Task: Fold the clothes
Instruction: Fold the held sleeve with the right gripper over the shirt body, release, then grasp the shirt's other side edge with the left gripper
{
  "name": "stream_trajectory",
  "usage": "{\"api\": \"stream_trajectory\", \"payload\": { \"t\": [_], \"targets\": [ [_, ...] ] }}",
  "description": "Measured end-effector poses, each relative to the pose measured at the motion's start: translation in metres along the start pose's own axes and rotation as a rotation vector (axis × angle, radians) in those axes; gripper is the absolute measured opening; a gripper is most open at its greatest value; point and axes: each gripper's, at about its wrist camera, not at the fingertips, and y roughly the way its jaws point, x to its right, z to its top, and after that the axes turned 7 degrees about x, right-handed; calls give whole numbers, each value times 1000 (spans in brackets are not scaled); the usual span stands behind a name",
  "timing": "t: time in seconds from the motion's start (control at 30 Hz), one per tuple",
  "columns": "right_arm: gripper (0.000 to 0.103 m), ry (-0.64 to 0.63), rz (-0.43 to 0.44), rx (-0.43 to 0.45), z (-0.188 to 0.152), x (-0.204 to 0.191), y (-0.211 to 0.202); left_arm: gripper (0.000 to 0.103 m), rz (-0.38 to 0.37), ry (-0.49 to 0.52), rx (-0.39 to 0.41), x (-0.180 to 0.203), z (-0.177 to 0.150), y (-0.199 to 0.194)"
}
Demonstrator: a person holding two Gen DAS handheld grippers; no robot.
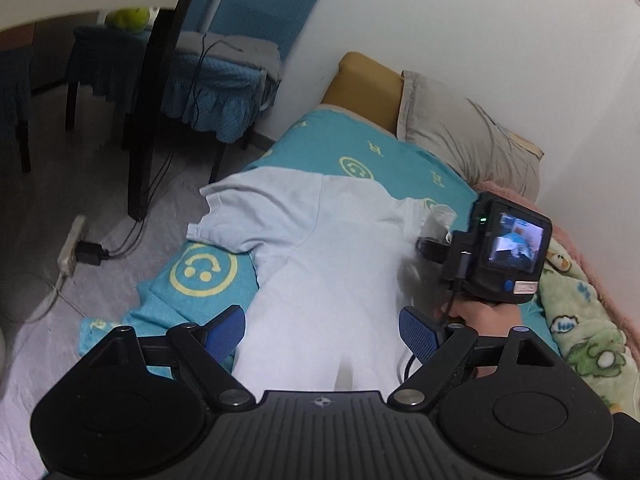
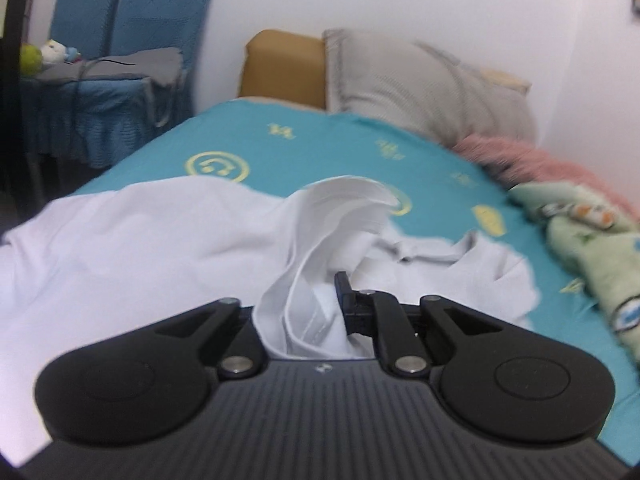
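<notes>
A white short-sleeved shirt [image 1: 320,248] lies spread on a teal bedsheet [image 1: 360,148] with yellow smiley prints. Its left sleeve [image 1: 240,216] hangs toward the bed's edge. My left gripper [image 1: 322,330] is open, its blue pads on either side of the shirt's lower part, holding nothing. My right gripper [image 2: 308,304] is shut on a bunched fold of the shirt [image 2: 320,240], which rises between its fingers; the left finger is hidden by cloth. The right gripper's body also shows in the left wrist view [image 1: 500,256], at the shirt's right side.
A grey pillow [image 1: 464,140] and a tan headboard block [image 1: 368,80] sit at the bed's far end by the white wall. A green printed blanket [image 1: 588,320] and a pink one [image 2: 540,164] lie on the right. A chair [image 1: 224,92], table legs and a power strip [image 1: 72,248] are on the floor left.
</notes>
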Motion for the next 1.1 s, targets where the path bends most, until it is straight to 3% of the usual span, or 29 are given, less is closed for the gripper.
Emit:
{"api": "stream_trajectory", "payload": {
  "t": [0.03,0.07,0.1,0.23,0.43,0.6,0.67,0.8,0.9,1.1],
  "targets": [
    [66,9,13,1,0,2,-3,86,-2,-11,-8,-2,-1,2],
    [87,19,27,2,0,3,-7,86,-4,-16,-14,-3,-1,4],
    [90,28,40,3,0,5,-10,86,-7,-14,-18,-2,-2,5],
    [90,111,96,8,8,28,-59,86,-15,11,-10,2,-2,-1],
    [90,264,131,31,14,80,-207,86,-48,80,-31,18,-15,-24],
    [90,424,209,88,-9,130,-339,86,-199,114,-120,44,-44,-45],
    [90,461,193,113,-22,149,-373,84,-289,93,-195,54,-59,-47],
    [90,545,130,145,-47,184,-418,80,-428,32,-350,73,-90,-45],
    [90,601,119,166,-64,204,-430,77,-475,60,-430,94,-117,-45],
    [90,679,138,127,-85,225,-412,53,-557,157,-618,136,-191,-38]
  ]
}}
